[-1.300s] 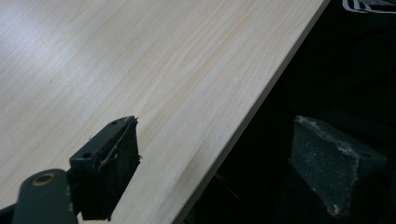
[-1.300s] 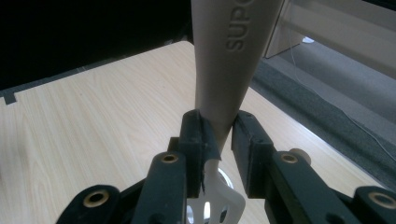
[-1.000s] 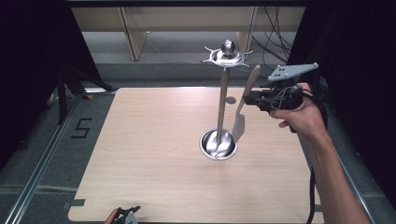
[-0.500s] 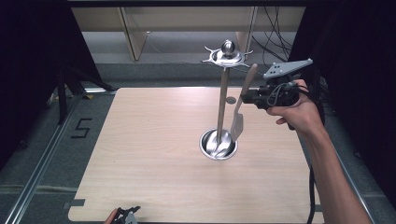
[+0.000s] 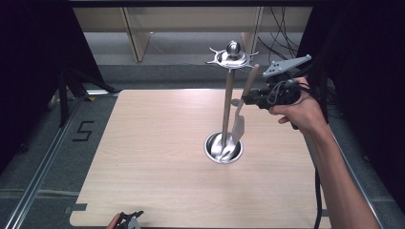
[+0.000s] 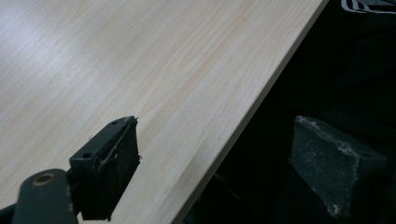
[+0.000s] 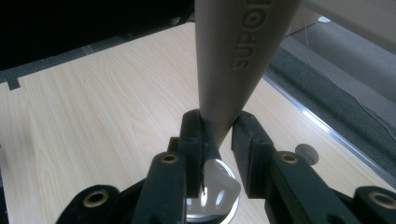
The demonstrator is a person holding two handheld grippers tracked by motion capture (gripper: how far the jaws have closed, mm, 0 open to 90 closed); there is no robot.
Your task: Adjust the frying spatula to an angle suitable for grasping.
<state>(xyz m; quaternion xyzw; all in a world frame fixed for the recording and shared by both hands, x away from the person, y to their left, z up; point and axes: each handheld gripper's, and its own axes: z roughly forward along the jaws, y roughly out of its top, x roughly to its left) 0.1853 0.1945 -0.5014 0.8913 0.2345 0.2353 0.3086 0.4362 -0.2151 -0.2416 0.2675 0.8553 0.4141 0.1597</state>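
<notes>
The right gripper (image 5: 248, 98), held in the person's right hand (image 5: 298, 109) above the far right part of the desk (image 5: 157, 143), has its black fingers (image 7: 195, 140) closed on a spatula (image 5: 243, 102): a tapering, matte beige handle with raised lettering and a flat pale blade hanging down. The blade's lower end reaches into or just over the round, shiny steel base (image 5: 223, 148) of a utensil stand, beside its slim upright post (image 5: 227, 102); whether it touches cannot be told. The post carries a polished disc with short hooks and a ball knob (image 5: 232, 47) on top. The left gripper (image 6: 224, 177) sits at the desk's near edge, its rough, dusty black fingers (image 6: 112, 163) spread wide apart and holding nothing. The desk is a smooth, light wood-grain board with rounded corners. Around it lie grey carpet (image 5: 38, 157), metal floor rails (image 5: 43, 167), dark curtains and trailing cables behind.
</notes>
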